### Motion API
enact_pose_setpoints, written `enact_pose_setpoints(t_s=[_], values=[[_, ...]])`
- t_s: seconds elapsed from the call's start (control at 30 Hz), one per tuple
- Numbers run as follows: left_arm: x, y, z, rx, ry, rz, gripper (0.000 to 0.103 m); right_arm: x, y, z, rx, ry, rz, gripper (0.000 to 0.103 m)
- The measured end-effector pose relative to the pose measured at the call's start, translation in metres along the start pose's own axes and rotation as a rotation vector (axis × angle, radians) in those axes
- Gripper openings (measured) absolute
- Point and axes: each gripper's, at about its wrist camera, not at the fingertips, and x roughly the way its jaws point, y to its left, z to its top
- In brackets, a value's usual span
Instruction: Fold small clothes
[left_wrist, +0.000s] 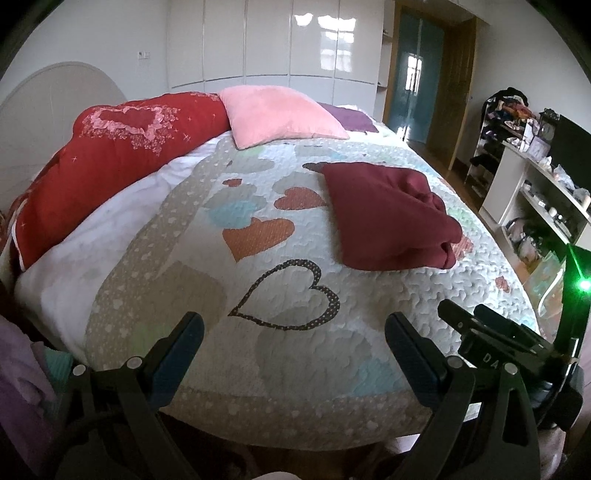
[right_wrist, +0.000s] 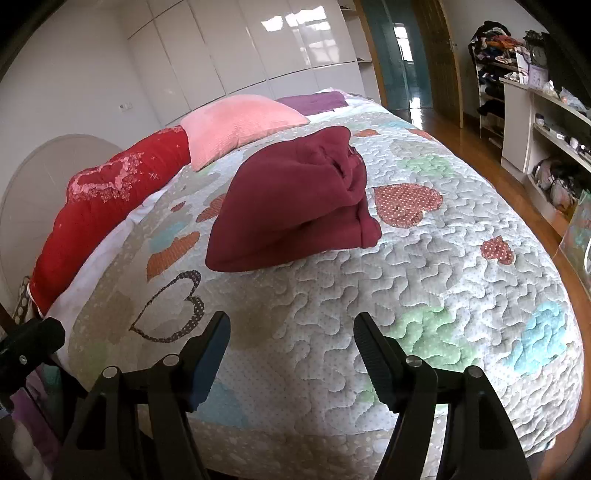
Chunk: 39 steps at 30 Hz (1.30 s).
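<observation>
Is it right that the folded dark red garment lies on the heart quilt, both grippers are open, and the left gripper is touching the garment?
Not quite. The left gripper is not touching the dark red garment; the left wrist view shows bare heart quilt between them. The rest holds: the garment lies folded on the quilt, and the right gripper is open too.

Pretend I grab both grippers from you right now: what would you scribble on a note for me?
Left gripper: open, empty, above the near edge of the quilt.
Right gripper: open, empty, beside it.
Maroon garment: lies folded in a thick bundle mid-bed, touched by neither gripper, short of the pink pillow.
Done: this piece looks folded.
Left: maybe neaten its bunched right end; no other loose clothes show on the bed.
</observation>
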Motion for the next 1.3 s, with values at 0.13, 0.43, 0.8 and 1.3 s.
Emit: enact_pose_setpoints(t_s=[0.13,0.43,0.8,1.3], values=[[0.003,0.000,-0.002,0.001,0.014,0.004,0.098,0.001,-0.001,-0.001,0.009,0.005,-0.001,0.074],[0.007,-0.001,-0.003,0.006,0.028,0.005,0.098,0.003,-0.007,-0.001,0.017,0.009,-0.005,0.074],[0.026,-0.003,-0.008,0.014,0.086,0.018,0.098,0.013,-0.016,-0.004,0.026,0.028,-0.006,0.075],[0.063,-0.008,-0.018,0.023,0.189,0.020,0.098,0.030,-0.035,-0.004,0.055,0.046,-0.025,0.075]])
